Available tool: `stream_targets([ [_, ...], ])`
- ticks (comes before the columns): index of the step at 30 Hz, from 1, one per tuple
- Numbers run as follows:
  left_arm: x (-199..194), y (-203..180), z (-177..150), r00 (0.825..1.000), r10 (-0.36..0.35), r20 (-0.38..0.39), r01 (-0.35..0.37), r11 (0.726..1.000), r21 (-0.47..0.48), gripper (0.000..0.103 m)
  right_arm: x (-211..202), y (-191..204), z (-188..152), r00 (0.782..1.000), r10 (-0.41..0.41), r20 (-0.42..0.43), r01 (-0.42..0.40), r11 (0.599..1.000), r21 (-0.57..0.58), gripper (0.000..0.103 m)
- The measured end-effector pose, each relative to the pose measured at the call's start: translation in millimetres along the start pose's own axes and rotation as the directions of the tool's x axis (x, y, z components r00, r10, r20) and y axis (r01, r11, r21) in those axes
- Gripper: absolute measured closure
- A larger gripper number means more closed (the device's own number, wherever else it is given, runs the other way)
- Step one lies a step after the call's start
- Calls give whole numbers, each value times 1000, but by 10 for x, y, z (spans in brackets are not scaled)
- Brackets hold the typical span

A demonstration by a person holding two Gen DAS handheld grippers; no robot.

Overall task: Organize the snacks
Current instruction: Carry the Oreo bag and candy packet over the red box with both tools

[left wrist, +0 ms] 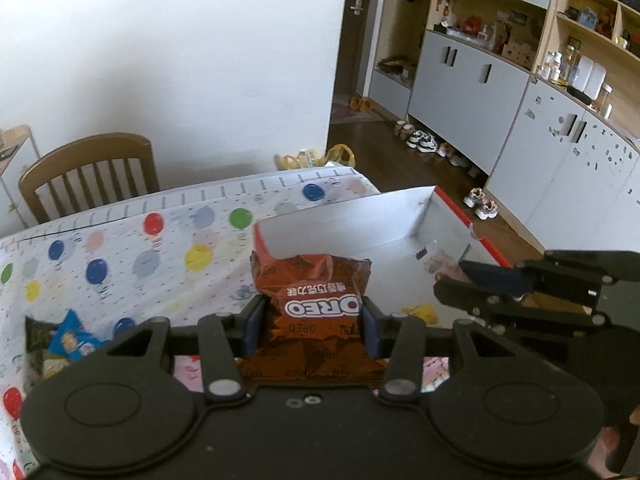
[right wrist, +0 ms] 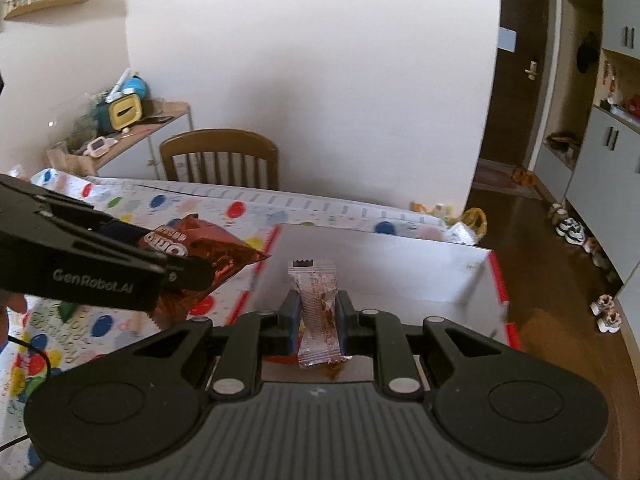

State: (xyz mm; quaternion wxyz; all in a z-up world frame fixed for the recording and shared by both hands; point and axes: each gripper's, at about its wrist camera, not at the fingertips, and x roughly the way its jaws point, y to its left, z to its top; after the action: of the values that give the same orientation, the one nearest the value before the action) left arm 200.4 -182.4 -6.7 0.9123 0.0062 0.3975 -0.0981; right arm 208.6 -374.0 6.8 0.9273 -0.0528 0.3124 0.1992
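Observation:
My left gripper (left wrist: 310,326) is shut on a brown Oreo packet (left wrist: 316,280) and holds it above the near left corner of a white box with a red rim (left wrist: 360,216). The Oreo packet (right wrist: 204,256) and left gripper (right wrist: 176,272) also show at the left of the right wrist view. My right gripper (right wrist: 318,318) is shut on a small silver and red snack wrapper (right wrist: 318,304), held upright over the box (right wrist: 380,264). The right gripper (left wrist: 452,280) shows at the right of the left wrist view, over the box.
The table has a balloon-print cloth (left wrist: 120,248). A blue snack packet (left wrist: 74,338) and other snacks lie at the left. A wooden chair (left wrist: 88,176) stands behind the table. Cabinets (left wrist: 472,92) and shoes (left wrist: 424,142) line the right wall.

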Motion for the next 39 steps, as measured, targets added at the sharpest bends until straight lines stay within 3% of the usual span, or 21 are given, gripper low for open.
stream_targets([
  [15, 715, -629, 187, 995, -4, -96, 7, 999, 38, 57, 448, -875, -195, 992, -32, -122, 34, 999, 21, 85],
  [28, 1400, -832, 233, 981, 46, -189, -35, 997, 63, 57, 922, -990, -410, 967, 9, -255, -13, 1000, -13, 85],
  [39, 1768, -1003, 277, 966, 78, -246, -45, 989, 139, 57, 1111, -990, -472, 951, 38, -307, -48, 999, -24, 85],
])
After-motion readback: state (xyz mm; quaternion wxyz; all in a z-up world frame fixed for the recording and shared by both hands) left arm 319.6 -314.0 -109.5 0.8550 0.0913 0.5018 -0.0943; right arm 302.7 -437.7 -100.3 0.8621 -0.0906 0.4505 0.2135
